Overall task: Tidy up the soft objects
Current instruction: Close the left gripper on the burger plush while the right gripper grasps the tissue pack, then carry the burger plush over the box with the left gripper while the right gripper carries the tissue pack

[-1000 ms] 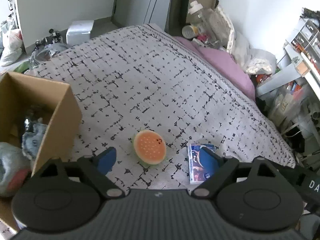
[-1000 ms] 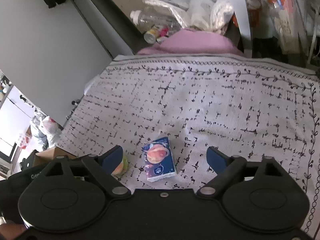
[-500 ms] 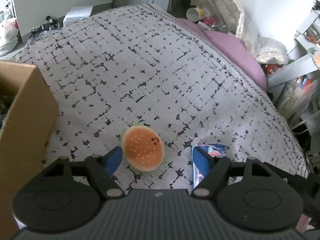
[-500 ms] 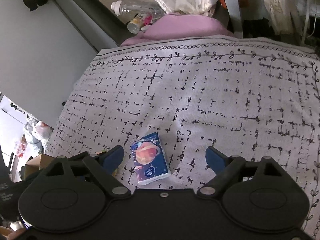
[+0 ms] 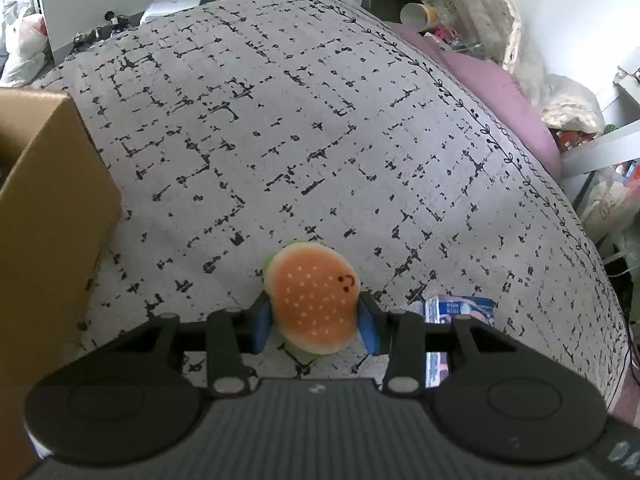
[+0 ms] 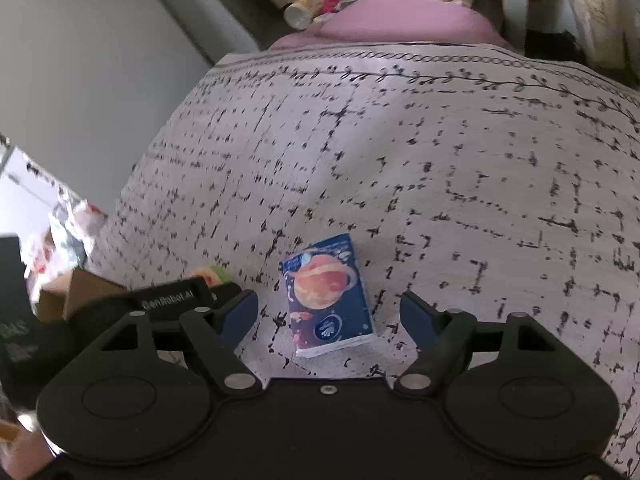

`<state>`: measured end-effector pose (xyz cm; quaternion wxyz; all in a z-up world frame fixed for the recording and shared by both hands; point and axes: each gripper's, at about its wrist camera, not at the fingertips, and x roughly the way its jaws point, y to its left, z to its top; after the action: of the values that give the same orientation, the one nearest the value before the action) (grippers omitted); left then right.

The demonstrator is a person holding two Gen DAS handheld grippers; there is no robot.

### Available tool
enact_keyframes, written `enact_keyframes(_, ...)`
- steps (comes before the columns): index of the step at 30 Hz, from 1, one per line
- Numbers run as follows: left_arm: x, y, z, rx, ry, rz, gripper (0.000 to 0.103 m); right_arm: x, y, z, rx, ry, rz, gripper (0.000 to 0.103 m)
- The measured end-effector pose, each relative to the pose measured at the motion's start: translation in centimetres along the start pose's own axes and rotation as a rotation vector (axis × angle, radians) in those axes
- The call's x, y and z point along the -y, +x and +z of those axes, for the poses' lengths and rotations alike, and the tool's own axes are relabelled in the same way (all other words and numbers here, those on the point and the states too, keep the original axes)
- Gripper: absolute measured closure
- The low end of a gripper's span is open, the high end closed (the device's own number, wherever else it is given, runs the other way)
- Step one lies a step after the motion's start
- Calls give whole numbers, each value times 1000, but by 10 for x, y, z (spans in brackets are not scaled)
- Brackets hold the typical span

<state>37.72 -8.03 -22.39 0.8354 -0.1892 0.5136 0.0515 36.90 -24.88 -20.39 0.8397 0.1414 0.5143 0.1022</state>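
Clamping the burger toy [image 5: 312, 304]: left claw [image 5: 316, 322], jaws just closed in, blue pads pressing both sides of it on the bedspread [image 5: 320, 120].

Right claw [image 6: 328, 320] is released, jaws wide but just narrowed a bit, w/ the tissue pack [image 6: 330, 300] lying flat between the pads, touching neither; it sits nearer the left pad. Left view only: cardboard box [image 5: 52, 208] just left of the claw, and an edge of the tissue pack [image 5: 460, 308] peeking out right behind the right finger. Right view only: the pack's whole planet print, plus the other claw's black body at lower left w/ a bit of the burger toy [image 6: 212, 274] above it. Pink pillow [image 6: 392, 16] far ahead in both.
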Motion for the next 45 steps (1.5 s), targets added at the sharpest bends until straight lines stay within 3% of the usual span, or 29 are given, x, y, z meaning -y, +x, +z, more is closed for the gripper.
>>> enact_keyframes(10, -11, -17, 4, 20, -22, -8, 60, -22, 16, -11, -20, -152, -106, 28)
enact_keyframes(13, -14, -24, 3, 22, -23, -9, 60, -26, 24, -15, -55, -204, -146, 53)
enact_keyframes(17, -17, -36, 0, 28, -13, -4, 60, -37, 20, -20, -26, -296, -183, 54)
enact_keyframes(45, -36, -162, -18, 168, 21, -10, 60, -41, -89, -10, 238, -229, -3, 55)
